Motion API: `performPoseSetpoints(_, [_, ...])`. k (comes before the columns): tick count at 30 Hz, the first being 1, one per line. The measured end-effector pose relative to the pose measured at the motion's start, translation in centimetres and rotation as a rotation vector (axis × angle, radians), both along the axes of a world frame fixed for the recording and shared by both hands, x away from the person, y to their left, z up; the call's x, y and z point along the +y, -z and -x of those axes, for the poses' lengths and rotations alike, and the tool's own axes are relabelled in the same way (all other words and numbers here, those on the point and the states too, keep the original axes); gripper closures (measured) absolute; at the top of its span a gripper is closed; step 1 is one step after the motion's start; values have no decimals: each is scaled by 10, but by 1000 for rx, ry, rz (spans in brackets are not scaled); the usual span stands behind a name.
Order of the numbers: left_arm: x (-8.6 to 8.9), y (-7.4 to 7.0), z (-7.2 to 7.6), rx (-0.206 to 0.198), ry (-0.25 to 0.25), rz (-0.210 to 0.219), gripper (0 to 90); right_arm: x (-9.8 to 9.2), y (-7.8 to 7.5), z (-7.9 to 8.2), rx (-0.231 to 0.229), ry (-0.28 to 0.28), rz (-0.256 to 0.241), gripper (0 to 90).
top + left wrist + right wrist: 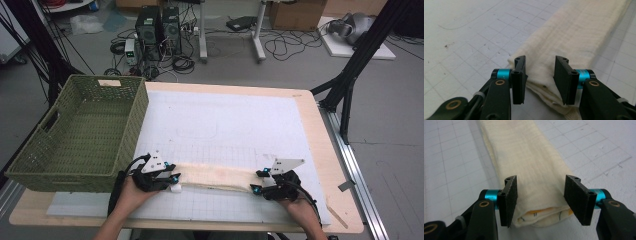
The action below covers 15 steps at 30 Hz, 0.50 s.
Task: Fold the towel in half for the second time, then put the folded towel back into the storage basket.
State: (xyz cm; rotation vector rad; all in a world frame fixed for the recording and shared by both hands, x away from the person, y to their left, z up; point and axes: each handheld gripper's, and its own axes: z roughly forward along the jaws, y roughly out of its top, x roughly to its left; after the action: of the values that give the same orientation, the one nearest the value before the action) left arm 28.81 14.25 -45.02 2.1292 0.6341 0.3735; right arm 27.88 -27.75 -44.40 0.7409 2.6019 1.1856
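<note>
A cream folded cloth (212, 177) is lying as a long narrow strip across the lower middle of the high view, on the white gridded mat (225, 120) covering the wooden table (312, 130). The person is holding a gripper at each end of it.

The left gripper (172, 181) is sitting at the lower left of centre in the high view, at the strip's left end. In the left gripper view its jaws are standing apart, one on either side of the cloth's (574, 35) folded end; the left gripper (540, 77) is not clamping, and a gap is showing between the pads and the fabric on the right side. Stacked layers are showing at the bottom edge of that view.

The right gripper (256, 181) is sitting lower right of centre in the high view, at the strip's other end. In the right gripper view the right gripper (540, 197) is spread wide, jaws straddling the cloth's (524, 152) end, just beside its edges, not pinching it. Yellow and blue printing is peeking out between the folded layers at the bottom centre of that view.

A green woven basket (80, 132) is standing at the left of the high view, overhanging the table's left edge, near the left gripper but apart from the cloth. Computer towers (159, 31) and cables are lying on the floor at the top of the frame.
</note>
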Motion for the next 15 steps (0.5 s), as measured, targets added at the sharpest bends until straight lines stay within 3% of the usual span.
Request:
performPoseSetpoints(3, [1,-4,-1,-7,-8,-6,591,1,0,1,-3,0,1,416])
performPoseSetpoints(6, [0,-11,-1,-23,3,32,574,0,-3,2,-16,0,-14,375])
performPoseSetpoints(10, [-12,-24,-2,-65,51,77,573,-4,-14,4,-38,29,-115,369])
performPoseSetpoints(15, [-32,-30,-8,-76,106,100,572,-6,-15,2,-31,70,-102,387])
